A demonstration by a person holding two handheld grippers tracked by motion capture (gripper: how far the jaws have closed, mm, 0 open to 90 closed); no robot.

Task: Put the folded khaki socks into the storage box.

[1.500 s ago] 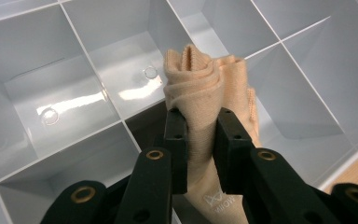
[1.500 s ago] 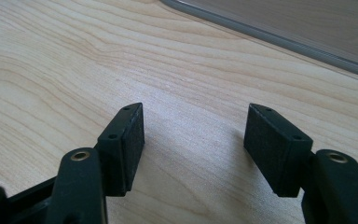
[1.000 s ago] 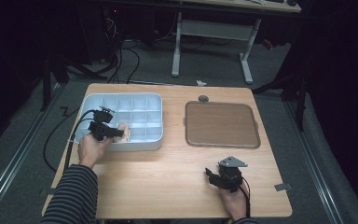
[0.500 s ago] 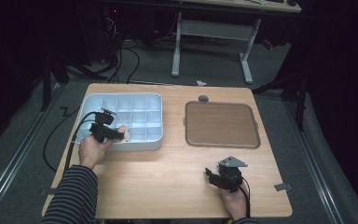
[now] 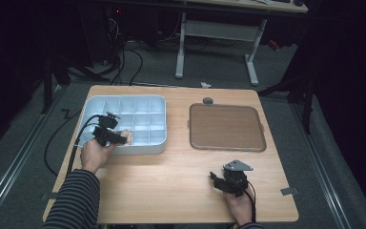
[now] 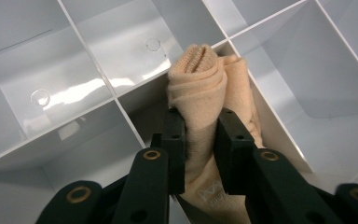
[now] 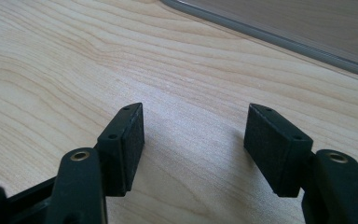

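Note:
A rolled peach-coloured cloth (image 6: 205, 79) stands in a front compartment of the pale blue divided tray (image 5: 124, 99); in the high view the cloth (image 5: 127, 137) shows at the tray's near edge. My left gripper (image 6: 200, 126) reaches into that compartment, and its pads still press on the cloth's sides. Its jaws have just been opening a little, with the cloth between them. The left gripper (image 5: 121, 137) sits at the tray's front left in the high view. My right gripper (image 5: 215, 180) rests low over bare wood near the front right. That right gripper (image 7: 193, 140) stands open with nothing between its pads.
A flat brown tray (image 5: 226, 126) lies on the right half of the wooden table (image 5: 171, 171), its edge (image 7: 307, 37) just beyond the right gripper. The white compartment walls (image 6: 121, 93) surround the cloth. A small grey disc (image 5: 208, 100) sits near the far edge.

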